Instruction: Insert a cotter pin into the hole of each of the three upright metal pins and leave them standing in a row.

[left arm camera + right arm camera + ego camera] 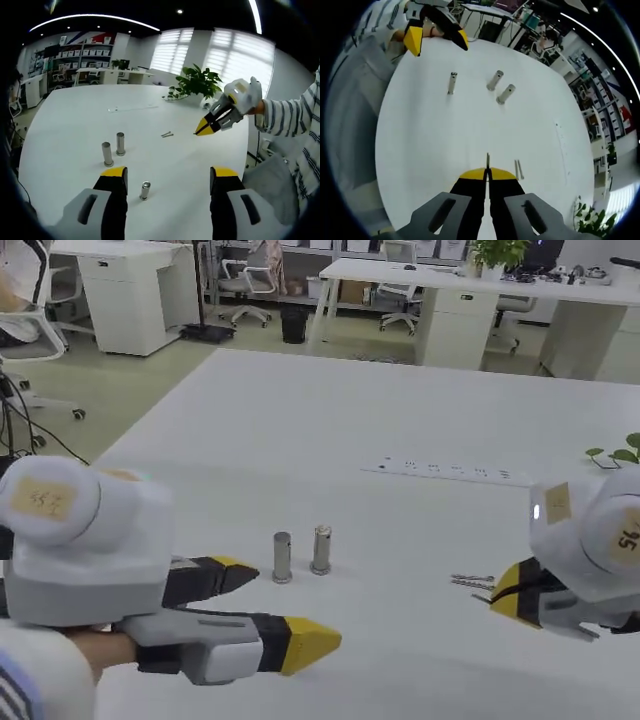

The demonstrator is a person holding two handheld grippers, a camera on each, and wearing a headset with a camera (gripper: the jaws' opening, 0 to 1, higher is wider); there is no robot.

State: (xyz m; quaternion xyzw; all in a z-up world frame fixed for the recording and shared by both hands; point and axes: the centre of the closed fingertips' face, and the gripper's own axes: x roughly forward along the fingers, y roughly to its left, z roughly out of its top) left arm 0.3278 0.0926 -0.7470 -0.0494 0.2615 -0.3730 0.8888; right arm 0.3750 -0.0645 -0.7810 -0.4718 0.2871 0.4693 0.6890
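Jaws: right gripper pressed shut, pinching thin silver cotter pin; left gripper spread, short grey upright metal pin between them | two other upright pins centre-left on white desk | step: likely first insertion | next: line cotter tip with pin's hole.

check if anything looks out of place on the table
Nothing is tipped, spilled or damaged. The one oddity: the lone metal pin stands apart from the other two pins, just in front of the open left gripper, so the three do not form a row.
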